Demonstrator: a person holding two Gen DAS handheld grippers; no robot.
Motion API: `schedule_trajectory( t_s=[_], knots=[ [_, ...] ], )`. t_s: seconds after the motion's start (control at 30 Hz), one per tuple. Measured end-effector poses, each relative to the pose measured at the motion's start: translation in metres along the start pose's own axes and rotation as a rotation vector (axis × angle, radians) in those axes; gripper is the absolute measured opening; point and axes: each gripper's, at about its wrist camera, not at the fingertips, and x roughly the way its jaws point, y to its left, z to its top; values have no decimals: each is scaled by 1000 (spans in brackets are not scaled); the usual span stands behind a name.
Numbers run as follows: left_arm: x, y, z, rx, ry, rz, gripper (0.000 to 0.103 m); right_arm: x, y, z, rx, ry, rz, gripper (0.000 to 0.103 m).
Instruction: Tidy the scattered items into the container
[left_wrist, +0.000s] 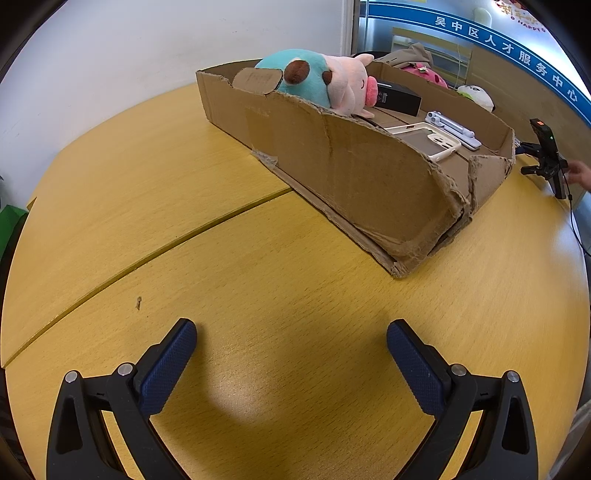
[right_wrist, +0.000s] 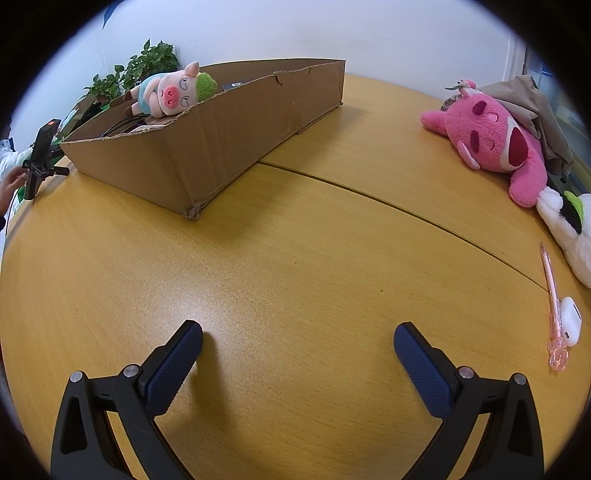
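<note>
A long cardboard box (left_wrist: 369, 177) lies on the wooden table (left_wrist: 258, 295); it also shows in the right wrist view (right_wrist: 229, 136). Inside it lie a pig plush (left_wrist: 332, 85) (right_wrist: 166, 92), a black box (left_wrist: 399, 98), a phone case (left_wrist: 424, 142) and a white gadget (left_wrist: 452, 129). On the table to the right lie a pink plush (right_wrist: 491, 144), a white plush (right_wrist: 569, 225), a pink pen (right_wrist: 552, 295) and a white earbud case (right_wrist: 570, 325). My left gripper (left_wrist: 291, 339) and right gripper (right_wrist: 297, 343) are open and empty above bare table.
A black phone on a small tripod (left_wrist: 546, 155) (right_wrist: 38, 162) stands beyond the box's end, with a person's hand (right_wrist: 11, 184) beside it. A beige cloth (right_wrist: 535, 110) lies behind the pink plush. A potted plant (right_wrist: 140, 70) stands behind the box.
</note>
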Motion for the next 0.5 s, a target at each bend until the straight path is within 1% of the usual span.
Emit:
schedule_trajectory(
  t_s=[0.5],
  knots=[
    [0,0,0,0,-1,1,103,1,1,-1,2,-3,-2,103]
  ],
)
